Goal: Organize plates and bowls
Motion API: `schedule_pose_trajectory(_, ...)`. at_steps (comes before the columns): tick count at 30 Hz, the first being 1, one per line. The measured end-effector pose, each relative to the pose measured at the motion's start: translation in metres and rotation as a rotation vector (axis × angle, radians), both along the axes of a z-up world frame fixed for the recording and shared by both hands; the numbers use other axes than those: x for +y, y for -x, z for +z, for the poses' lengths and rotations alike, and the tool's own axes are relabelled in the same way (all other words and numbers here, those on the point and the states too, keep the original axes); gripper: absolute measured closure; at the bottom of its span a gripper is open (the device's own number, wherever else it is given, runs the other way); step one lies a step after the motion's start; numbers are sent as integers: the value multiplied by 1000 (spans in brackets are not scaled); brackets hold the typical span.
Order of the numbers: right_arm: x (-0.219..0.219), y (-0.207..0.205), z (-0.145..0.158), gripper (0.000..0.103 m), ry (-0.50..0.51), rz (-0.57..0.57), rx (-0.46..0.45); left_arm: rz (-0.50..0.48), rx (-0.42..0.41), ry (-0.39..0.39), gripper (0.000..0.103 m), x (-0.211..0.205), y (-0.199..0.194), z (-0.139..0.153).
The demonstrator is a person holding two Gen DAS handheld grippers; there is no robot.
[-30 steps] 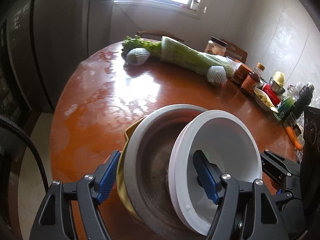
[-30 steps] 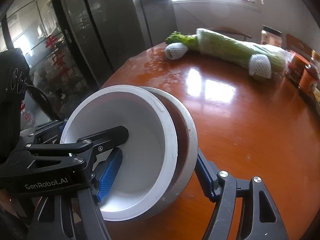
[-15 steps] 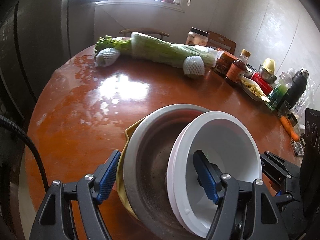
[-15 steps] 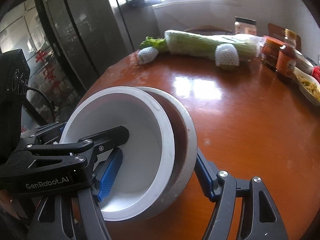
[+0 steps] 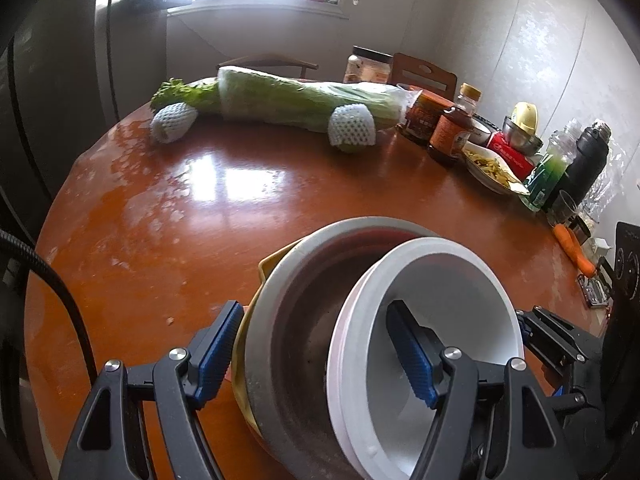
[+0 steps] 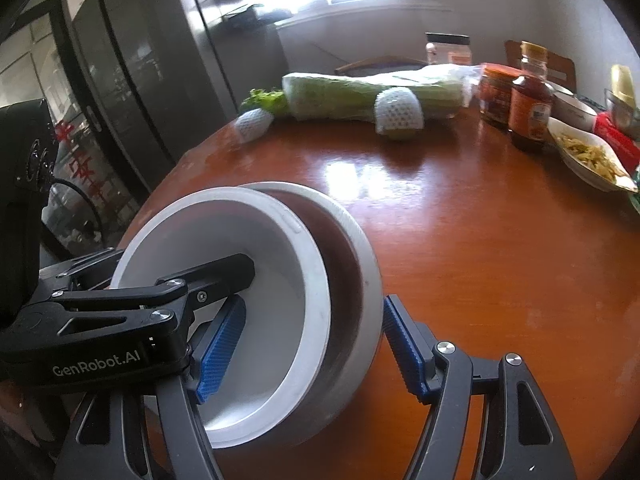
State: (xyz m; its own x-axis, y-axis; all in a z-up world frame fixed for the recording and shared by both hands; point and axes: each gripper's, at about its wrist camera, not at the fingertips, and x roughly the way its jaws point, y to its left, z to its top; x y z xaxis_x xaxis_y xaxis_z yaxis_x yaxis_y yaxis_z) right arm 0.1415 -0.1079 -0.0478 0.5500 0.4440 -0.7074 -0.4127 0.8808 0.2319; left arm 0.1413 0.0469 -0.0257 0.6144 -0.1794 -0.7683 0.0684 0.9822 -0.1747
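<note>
Both grippers are gripping nested bowls above the round orange wooden bench: left gripper and right gripper jaws are clamping across the grey metal bowl and the white plastic bowl at 6 o'clock.

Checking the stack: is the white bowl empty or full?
Empty: the white bowl shows bare white inside, apart from claw fingers reaching in.

Both views have swung right across the table since a second ago. Cabbage and netted fruit shifted left in frame; jars, dish of food, flask and carrot came further in. Fridge takes less of each view.
</note>
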Motion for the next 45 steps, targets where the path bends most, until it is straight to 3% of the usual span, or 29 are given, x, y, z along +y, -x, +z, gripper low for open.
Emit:
schedule_pose_trajectory(4,-8,1,1,31,-11,-10,6,-5,-24,20,30,-3,2,3)
schedule_pose_trajectory(13,-11,7,17,29,-15,-31,-39,62,-104,-29,29,8,14,24)
schedule_pose_trajectory(20,-19,32,37,28,12,-67,-111,128,-199,-118,28,15,57,48)
schedule_pose_trajectory(25,-27,68,44,26,42,-72,-150,189,-224,-188,24,16,92,50)
schedule_pose_trajectory(35,-39,113,45,25,81,-112,-163,201,-172,-186,21,3,144,31)
schedule_pose_trajectory(45,-35,141,43,24,111,-108,-190,198,-125,-174,21,-3,155,22)
